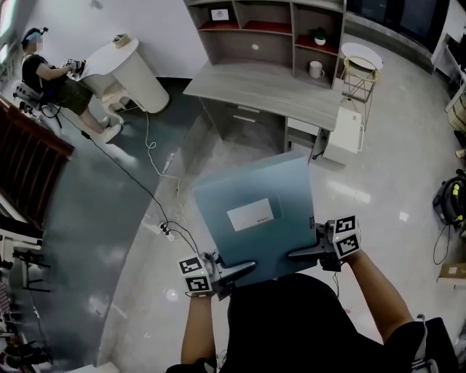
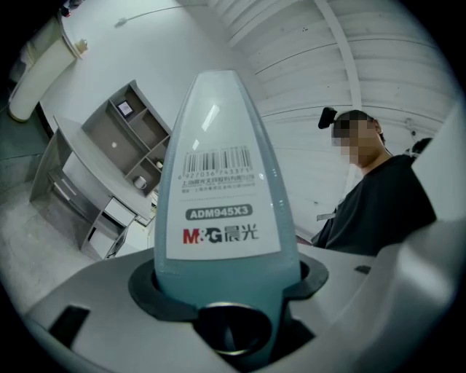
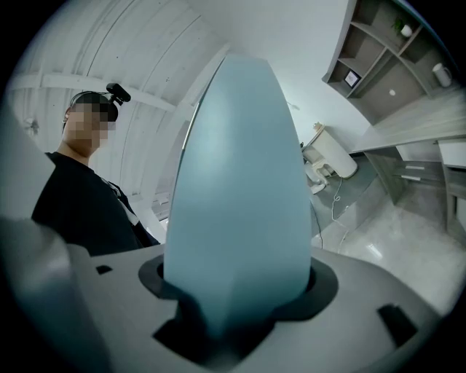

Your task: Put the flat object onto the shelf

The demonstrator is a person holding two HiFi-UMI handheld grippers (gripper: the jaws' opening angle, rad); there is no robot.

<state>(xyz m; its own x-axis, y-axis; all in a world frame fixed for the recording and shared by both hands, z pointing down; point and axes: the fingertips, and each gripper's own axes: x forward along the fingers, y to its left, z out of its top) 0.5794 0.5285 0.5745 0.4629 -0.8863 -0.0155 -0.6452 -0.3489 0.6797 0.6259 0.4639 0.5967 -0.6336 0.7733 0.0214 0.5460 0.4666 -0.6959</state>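
Blue file box (image 1: 255, 215): left claw (image 1: 244, 268) and right claw (image 1: 298, 254) are pinching its near corners over open floor (image 1: 378, 211), shelf (image 1: 233, 47) well apart.

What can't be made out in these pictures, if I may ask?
Head view: white label on the blue file box, print too small.
Head view: lower jaws of left gripper and right gripper, hidden under the box.
Head view: frame on the shelf, contents too small.
Right gripper view: straight ahead, blocked by the box.
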